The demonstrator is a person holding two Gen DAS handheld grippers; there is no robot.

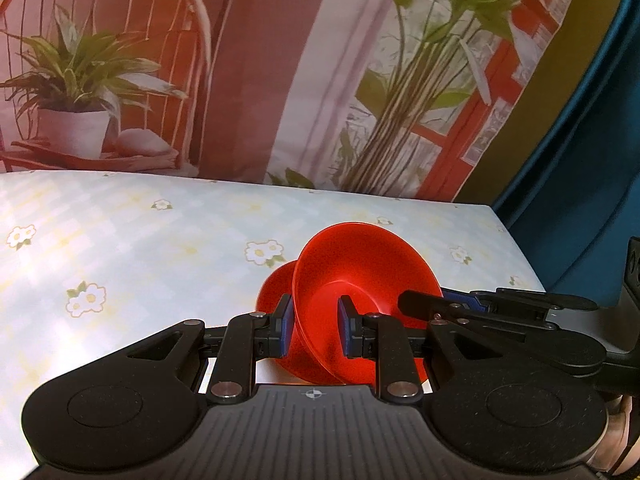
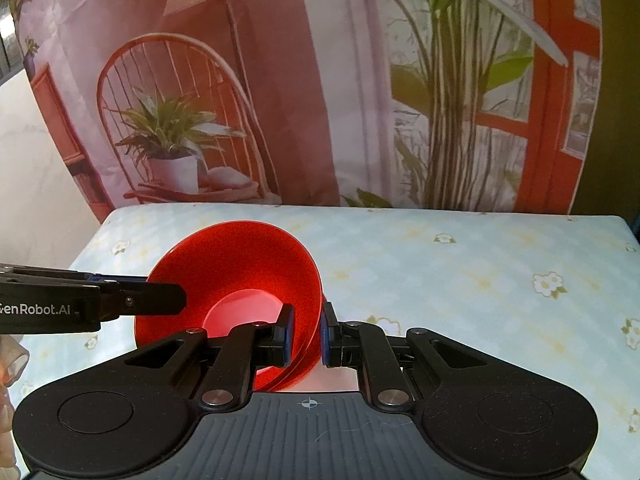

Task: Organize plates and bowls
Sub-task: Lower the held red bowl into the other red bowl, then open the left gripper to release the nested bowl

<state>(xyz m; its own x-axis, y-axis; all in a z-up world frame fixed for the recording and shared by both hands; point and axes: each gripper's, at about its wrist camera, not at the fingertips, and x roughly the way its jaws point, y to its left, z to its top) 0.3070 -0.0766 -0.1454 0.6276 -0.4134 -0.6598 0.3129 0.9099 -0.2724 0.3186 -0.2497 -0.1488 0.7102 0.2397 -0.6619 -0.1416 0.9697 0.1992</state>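
Two red bowls are held tilted above the flowered table (image 1: 140, 240), one red bowl (image 1: 360, 264) in front and a second red bowl (image 1: 274, 288) close behind it. My left gripper (image 1: 314, 320) is shut on their near rim, with the wall of the front bowl between its blue pads. The right gripper (image 1: 408, 300) reaches in from the right onto the other side. In the right wrist view the red bowl (image 2: 240, 264) faces me, my right gripper (image 2: 308, 336) is shut on its layered right rim, and the left gripper (image 2: 180, 294) grips the left rim.
A printed backdrop (image 1: 280, 80) of a chair and plants hangs behind the table (image 2: 460, 280). A blue curtain (image 1: 580, 160) stands past the table's right edge, a white wall (image 2: 32, 160) past its left edge. A hand (image 2: 8, 360) shows at the frame edge.
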